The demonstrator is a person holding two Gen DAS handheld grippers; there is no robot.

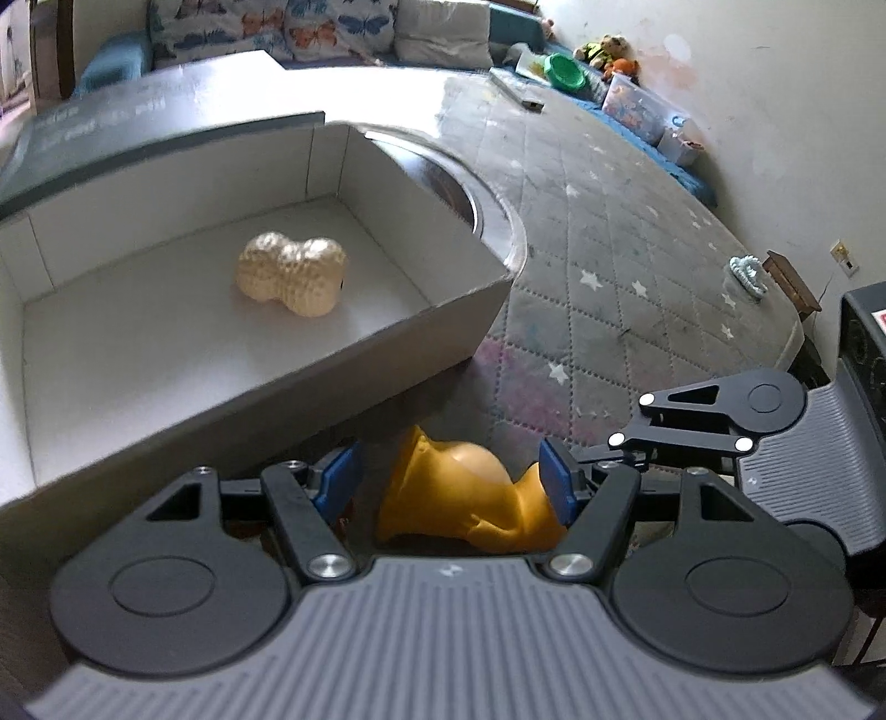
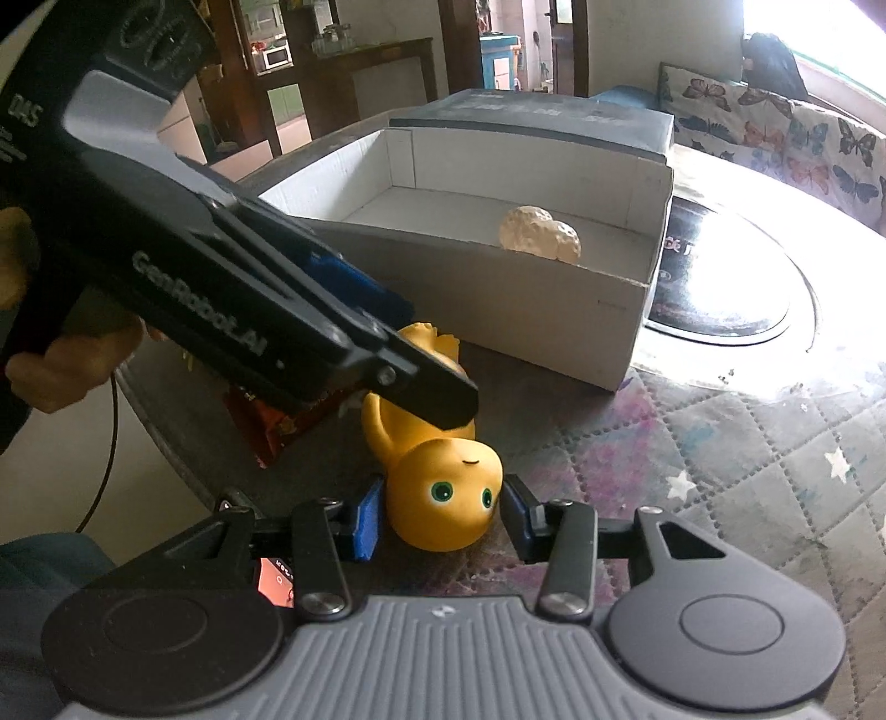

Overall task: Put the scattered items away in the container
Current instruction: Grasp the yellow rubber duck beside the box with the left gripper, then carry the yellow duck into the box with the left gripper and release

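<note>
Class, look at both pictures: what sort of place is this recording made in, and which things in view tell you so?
Most likely a family living room or playroom at home. A sofa with butterfly cushions lines the far wall, soft toys and a clear bin of small toys sit along the side wall, and a quilted star mat covers the surface.

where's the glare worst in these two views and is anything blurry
Left wrist view: glare washes out the table top behind the box, whose near wall looks smeared; fisheye bends the table rim. Right wrist view: the window corner at upper right is blown out, glare spreads over the table, while the yellow toy stays sharp.
</note>
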